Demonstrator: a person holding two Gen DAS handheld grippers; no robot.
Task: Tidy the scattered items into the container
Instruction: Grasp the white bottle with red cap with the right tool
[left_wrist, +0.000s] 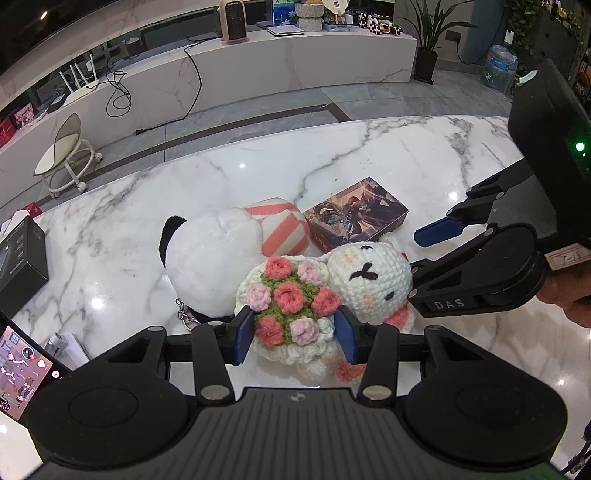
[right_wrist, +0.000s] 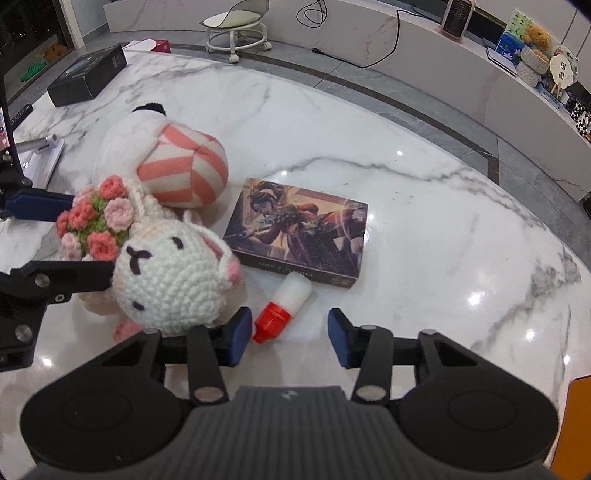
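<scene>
Far left on the marble surface (right_wrist: 424, 122): a black box (right_wrist: 86, 75), untouched. Next along, a white plush toy (left_wrist: 210, 258) with a striped pink-and-white part, lying on its side against the crocheted bunny (right_wrist: 173, 277) and its flower bouquet (left_wrist: 291, 299). Then an illustrated box (right_wrist: 299, 236) lying flat, and just in front of it a small white bottle with a red cap (right_wrist: 282, 308). No container in either view, so drop-off spot unknown.

Risks from here:
- Bunny soft and springy; a grip only on the bouquet could slip off or leave the head dangling and dragging the plush toy, which touches it.
- Keyring chain (left_wrist: 183, 312) of the plush toy close under the left pad; could snag on lifting.
- Bottle round and lying on its side; an off-centre squeeze could roll or squirt it out toward the illustrated box.
- Both tools crowded around the bunny; a bump between them likely if lifted together.

Left gripper (left_wrist: 297, 338): jaws partly apart, blue pads hugging the bouquet on both sides, apparently pressing the yarn.

Right gripper (right_wrist: 290, 338): jaws parted with a clear gap, nothing held; red cap just beside the left pad, well short of the right pad, bottle body reaching out ahead.
</scene>
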